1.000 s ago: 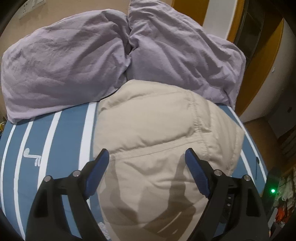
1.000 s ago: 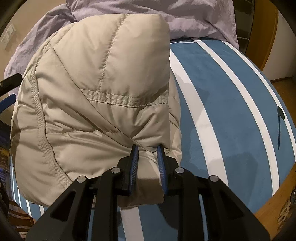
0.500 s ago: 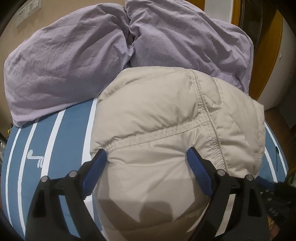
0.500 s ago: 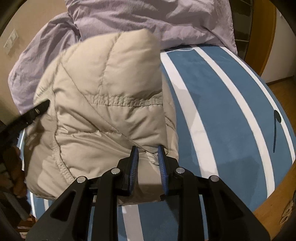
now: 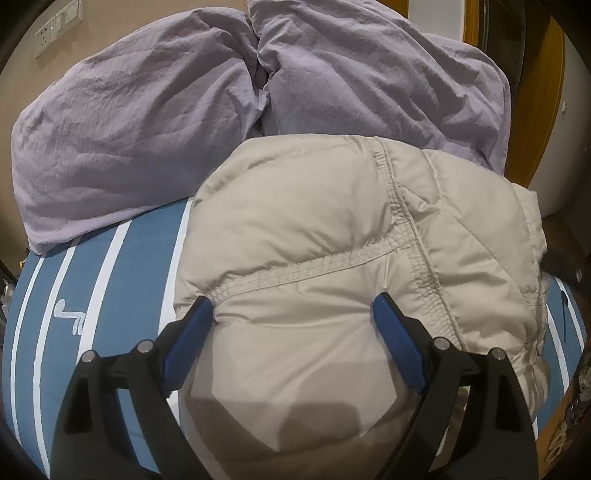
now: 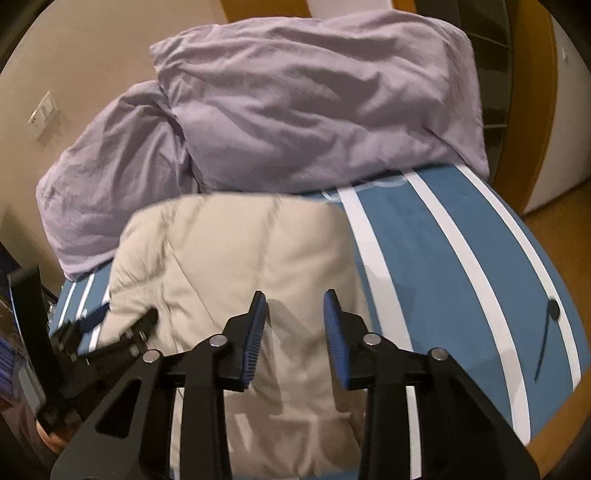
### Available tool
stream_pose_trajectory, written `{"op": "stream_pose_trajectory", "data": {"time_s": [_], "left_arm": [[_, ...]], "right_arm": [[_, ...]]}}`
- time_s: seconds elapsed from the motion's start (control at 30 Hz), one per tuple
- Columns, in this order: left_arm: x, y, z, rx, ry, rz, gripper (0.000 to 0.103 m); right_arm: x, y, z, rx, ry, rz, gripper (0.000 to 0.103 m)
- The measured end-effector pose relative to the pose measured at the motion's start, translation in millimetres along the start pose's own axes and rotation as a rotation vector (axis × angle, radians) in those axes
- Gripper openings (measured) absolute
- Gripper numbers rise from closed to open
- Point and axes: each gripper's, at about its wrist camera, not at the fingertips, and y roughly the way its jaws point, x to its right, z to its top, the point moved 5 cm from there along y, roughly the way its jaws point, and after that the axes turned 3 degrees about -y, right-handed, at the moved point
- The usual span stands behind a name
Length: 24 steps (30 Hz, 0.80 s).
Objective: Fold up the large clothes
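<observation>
A beige puffer jacket (image 5: 314, 229) lies folded on the blue bed cover with white stripes (image 5: 136, 258). My left gripper (image 5: 291, 321) is open wide and low over the jacket's near end. The padding bulges up between its blue pads (image 5: 190, 332), which straddle it without clamping it. In the right wrist view the jacket (image 6: 236, 258) lies flat below my right gripper (image 6: 295, 325). Its jaws are opening and nothing is between them. The left gripper (image 6: 110, 332) shows at that jacket's left edge.
A crumpled lilac duvet (image 5: 155, 122) is heaped across the far side of the bed against the wall. Wooden door frames (image 6: 532, 110) and the floor lie to the right of the bed. A wall socket plate (image 5: 59, 27) is at the upper left.
My right gripper has let go of the jacket fold, opened and risen; the raised flap has dropped flat. My left gripper has sunk closer onto the jacket.
</observation>
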Motion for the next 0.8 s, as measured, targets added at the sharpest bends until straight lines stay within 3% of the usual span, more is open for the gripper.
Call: {"op": "stream_pose_trajectory", "data": {"time_s": [0.27,0.8], "left_arm": [[-2,2,0,-0.002,-0.016,-0.007,0.088],[-3,-14,14,-0.018,-0.054,-0.053,0.088]], "right_arm": [[-8,29,20,0.005,-0.032,-0.011,0.033],[0,78,-7,-0.055,-0.073,-0.065,0.031]]}}
